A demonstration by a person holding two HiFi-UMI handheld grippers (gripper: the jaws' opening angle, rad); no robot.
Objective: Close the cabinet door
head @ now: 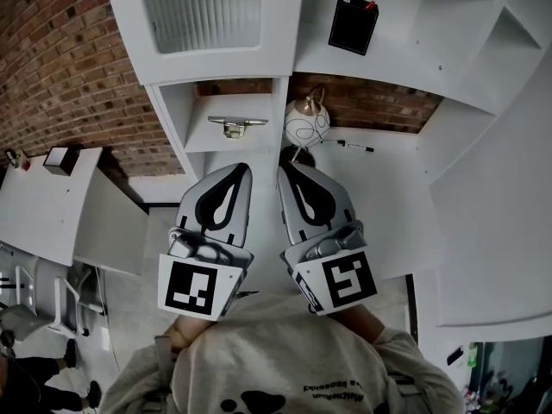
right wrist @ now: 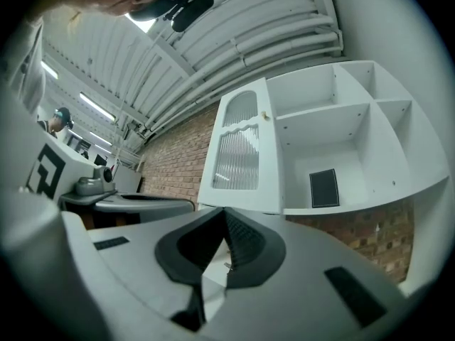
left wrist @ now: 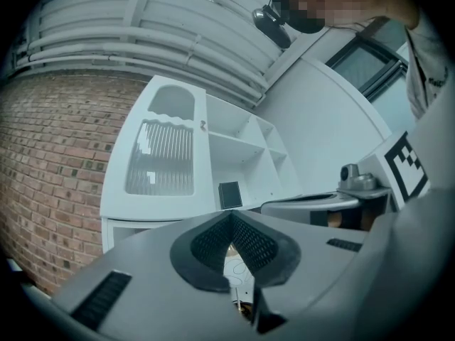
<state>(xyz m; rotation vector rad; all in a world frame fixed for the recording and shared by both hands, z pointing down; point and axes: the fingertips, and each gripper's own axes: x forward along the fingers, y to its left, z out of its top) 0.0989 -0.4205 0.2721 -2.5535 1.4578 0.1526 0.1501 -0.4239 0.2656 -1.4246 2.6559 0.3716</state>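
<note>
White cabinet door, left gripper and right gripper well below its edge, fingers together, empty.

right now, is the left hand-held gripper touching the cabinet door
Apart. The head view shows the left hand-held gripper held low, with a shelf lying between it and the cabinet door; its own view shows the door well beyond it.

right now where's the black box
In the head view the black box stands on the upper open shelf, top right of centre, just right of the ribbed-glass cabinet door and above the round kettle.
</note>
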